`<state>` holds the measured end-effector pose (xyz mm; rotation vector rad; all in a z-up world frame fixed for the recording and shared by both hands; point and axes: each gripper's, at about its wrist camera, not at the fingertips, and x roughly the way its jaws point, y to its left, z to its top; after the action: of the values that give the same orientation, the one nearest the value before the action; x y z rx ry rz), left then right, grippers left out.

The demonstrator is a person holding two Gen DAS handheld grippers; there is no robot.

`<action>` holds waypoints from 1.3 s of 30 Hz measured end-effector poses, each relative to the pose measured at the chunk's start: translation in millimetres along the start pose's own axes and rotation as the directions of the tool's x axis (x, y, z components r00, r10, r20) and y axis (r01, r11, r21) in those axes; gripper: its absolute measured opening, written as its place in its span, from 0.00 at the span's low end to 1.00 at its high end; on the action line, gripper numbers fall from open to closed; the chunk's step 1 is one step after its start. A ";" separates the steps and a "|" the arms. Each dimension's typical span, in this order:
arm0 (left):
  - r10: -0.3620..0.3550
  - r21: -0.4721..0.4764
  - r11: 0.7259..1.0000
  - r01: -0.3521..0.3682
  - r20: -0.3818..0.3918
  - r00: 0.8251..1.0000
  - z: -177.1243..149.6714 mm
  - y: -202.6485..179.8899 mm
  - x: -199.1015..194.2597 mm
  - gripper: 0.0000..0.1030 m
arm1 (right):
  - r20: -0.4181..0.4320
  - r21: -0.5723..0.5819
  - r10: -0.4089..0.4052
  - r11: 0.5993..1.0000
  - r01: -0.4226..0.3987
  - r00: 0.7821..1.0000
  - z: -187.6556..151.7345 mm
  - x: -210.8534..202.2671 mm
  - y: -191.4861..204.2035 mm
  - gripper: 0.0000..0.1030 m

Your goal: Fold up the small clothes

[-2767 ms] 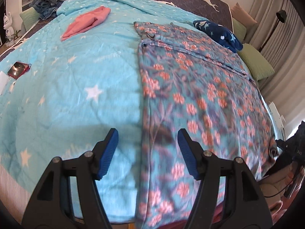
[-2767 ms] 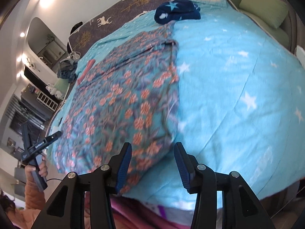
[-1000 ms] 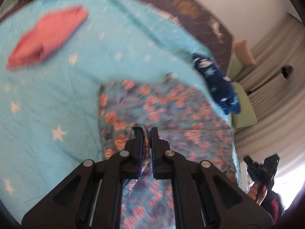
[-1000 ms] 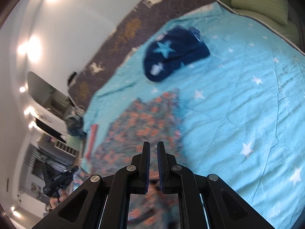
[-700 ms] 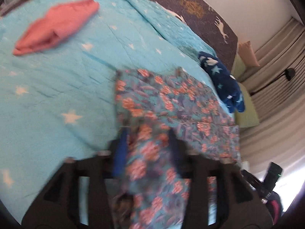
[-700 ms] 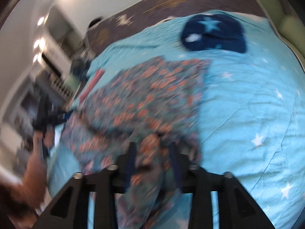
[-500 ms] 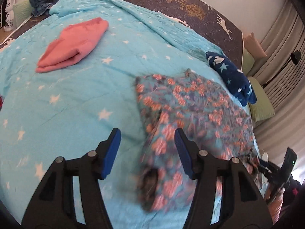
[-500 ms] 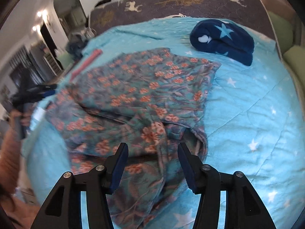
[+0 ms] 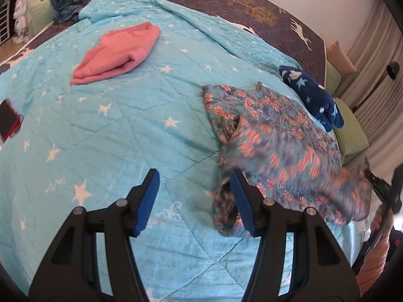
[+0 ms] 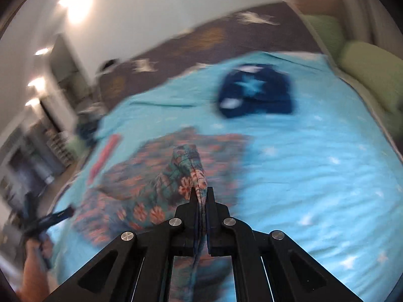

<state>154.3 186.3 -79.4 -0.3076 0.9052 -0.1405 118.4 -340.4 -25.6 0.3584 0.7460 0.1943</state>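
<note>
My right tongs [image 10: 202, 193] are clamped on a bunched edge of the floral cloth [image 9: 274, 148], which lies half folded on the bed [image 9: 121, 130], while my left tongs [image 9: 192, 198] hang wide and empty beside it. I reckon this is mid-fold; next I need to carry that edge across and lay it flat. Motion blur hides where the cloth's far edge sits.

Both fisheye views bend straight lines and darken into black corners. The left view is bright and mostly sharp, though the flowered cloth [image 9: 277, 148] smears at its right side. The right view is heavily motion-blurred; glaring ceiling lights [image 10: 75, 2] bloom, probably the main light source.
</note>
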 end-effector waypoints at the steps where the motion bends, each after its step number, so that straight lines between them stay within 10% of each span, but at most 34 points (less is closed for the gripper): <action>1: -0.005 0.020 1.000 0.005 -0.008 1.000 -0.4 -3.5 2.5 0.57 | -0.025 0.041 -0.023 0.999 0.024 0.999 -0.8 7.4 -10.8 0.04; 7: -0.018 0.174 0.984 0.024 -0.037 0.999 -9.1 -31.2 10.8 0.57 | -0.138 0.138 -0.038 0.989 0.057 0.990 -27.7 43.9 -39.6 0.06; 18: 0.180 0.445 0.879 -0.171 0.023 0.983 20.5 -91.5 56.4 0.58 | -0.149 0.136 -0.037 0.989 0.057 0.988 -26.2 47.5 -38.7 0.07; 28: 0.065 0.073 0.995 -0.069 0.055 0.996 116.0 -63.8 70.1 0.58 | -0.146 0.175 -0.025 0.983 0.051 0.989 -26.2 52.1 -43.1 0.07; 39: -0.054 0.125 0.990 0.067 -0.102 0.993 93.3 -68.6 103.7 0.58 | -0.138 0.230 0.021 0.973 0.011 0.990 -23.1 54.8 -55.7 0.19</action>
<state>292.2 114.5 -81.3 -0.2099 0.9799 -0.2708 144.4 -369.7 -97.0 0.5721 0.9092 0.1385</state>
